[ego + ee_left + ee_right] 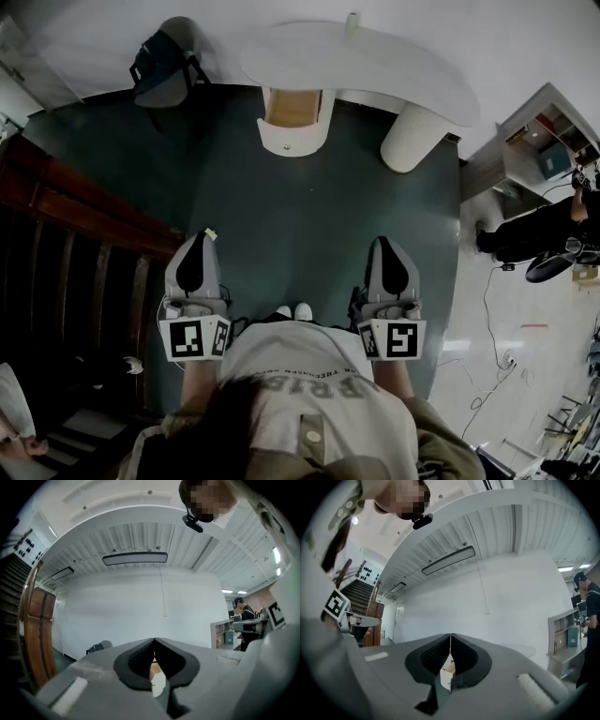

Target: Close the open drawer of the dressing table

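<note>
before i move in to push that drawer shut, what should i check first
1. Drawer open, sticking out of the dressing table: ok.
2. Left gripper shut, nothing between its jaws: ok.
3. Right gripper shut, nothing between its jaws: ok.
4. Dark floor between the grippers and the drawer front free of obstacles: ok.
5. Grippers touching the drawer front: not ok, both are well short of it.
6. Nothing poking above the drawer's rim: cannot tell.

Bare dark floor (309, 211) ahead to the drawer (291, 139), chair (161, 70) left, table pedestal (412, 139) right, stair railing (94, 220) alongside.
</note>
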`<state>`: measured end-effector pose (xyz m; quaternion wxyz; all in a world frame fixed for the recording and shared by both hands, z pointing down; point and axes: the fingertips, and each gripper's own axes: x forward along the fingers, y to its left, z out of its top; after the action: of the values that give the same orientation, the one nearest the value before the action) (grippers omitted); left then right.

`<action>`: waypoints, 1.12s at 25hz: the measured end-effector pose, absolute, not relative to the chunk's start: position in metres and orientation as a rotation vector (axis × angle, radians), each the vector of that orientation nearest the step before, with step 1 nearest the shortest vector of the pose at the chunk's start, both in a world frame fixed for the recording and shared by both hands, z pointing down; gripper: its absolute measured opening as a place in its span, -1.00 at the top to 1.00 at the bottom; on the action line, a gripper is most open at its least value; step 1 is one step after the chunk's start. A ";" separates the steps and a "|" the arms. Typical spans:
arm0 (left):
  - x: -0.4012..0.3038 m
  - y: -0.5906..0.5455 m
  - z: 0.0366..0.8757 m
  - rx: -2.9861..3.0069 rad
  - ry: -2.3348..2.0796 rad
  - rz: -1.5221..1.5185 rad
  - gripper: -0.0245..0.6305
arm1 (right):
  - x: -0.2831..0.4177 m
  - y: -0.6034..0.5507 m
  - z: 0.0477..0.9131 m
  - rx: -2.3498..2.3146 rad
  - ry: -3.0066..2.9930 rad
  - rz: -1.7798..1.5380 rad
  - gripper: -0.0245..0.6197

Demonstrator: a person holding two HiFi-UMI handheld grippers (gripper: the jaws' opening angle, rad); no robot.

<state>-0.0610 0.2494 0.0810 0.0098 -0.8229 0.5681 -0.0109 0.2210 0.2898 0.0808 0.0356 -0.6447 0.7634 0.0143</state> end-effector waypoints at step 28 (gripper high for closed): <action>-0.139 0.150 0.104 -2.687 1.700 -0.085 -0.03 | 0.156 0.207 0.106 -2.026 2.292 -0.028 0.19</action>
<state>-0.1392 0.1505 0.1039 -0.0195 -0.8446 0.5343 -0.0266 0.1561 0.2069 0.1063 0.0414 -0.6617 0.7486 -0.0091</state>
